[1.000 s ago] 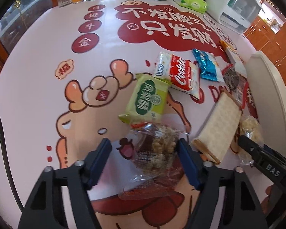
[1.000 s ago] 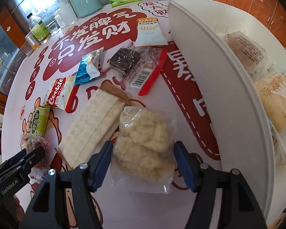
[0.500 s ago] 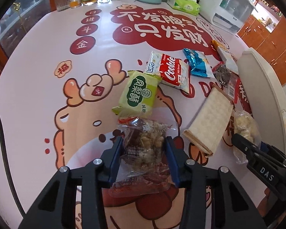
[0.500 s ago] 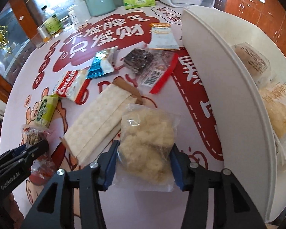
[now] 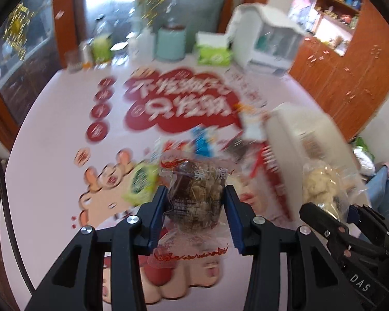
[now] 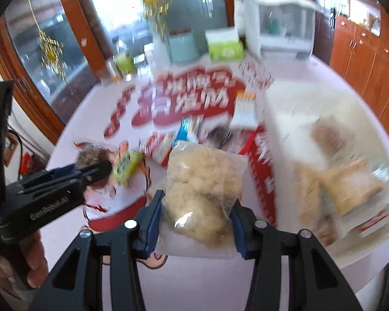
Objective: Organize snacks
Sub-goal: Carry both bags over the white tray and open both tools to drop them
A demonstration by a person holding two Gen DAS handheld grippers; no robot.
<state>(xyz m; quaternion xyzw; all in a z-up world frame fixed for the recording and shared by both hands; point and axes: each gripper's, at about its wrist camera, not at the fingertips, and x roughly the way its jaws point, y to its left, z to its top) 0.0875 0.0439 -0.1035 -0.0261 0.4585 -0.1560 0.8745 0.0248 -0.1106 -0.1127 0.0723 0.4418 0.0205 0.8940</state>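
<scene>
Both snacks have left the table since a second ago. The left gripper clamps the brown nut snack packet, and at its three o'clock the right gripper squeezes the pale crumbly snack bag, with the white tray at two o'clock.

Far edge of your table

At twelve o'clock you have a teal canister; a green tissue box and a white appliance sit toward one.
</scene>
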